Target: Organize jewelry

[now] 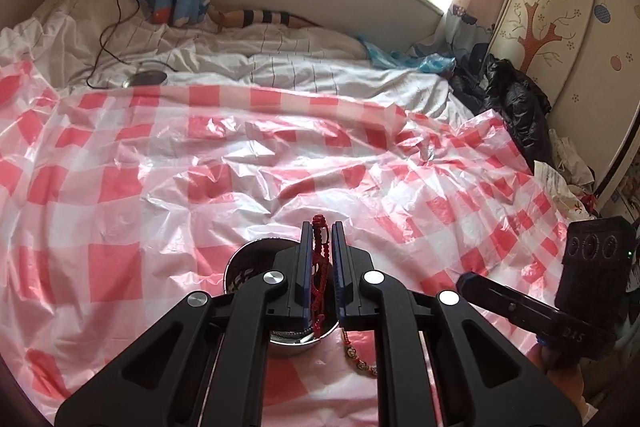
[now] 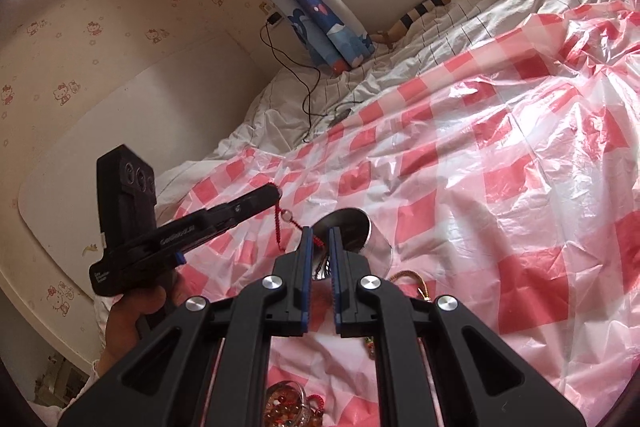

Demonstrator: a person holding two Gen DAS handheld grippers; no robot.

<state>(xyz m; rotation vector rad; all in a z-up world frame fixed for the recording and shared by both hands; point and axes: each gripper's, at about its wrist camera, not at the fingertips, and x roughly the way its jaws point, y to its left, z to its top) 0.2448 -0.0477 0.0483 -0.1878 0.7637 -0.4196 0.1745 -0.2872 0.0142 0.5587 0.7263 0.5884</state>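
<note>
Bed [image 1: 280,75]: covered by a crinkled red-and-white checked plastic sheet [image 1: 200,155].

Metal cup [image 1: 288,341]: upright on the sheet, directly under the left hand-held gripper [image 1: 322,231].

Left hand-held gripper: pinching a red cord bracelet [image 1: 320,267], which hangs over the cup mouth.

Right hand-held gripper [image 2: 320,235]: nearly pressed together; whether it grips the cord's other end cannot be told.

Beaded gold bracelet [image 1: 360,359]: lying beside the cup.

Handling note: centre the dangling cord over the rim, lower, then release, so no tail drapes outside.
</note>
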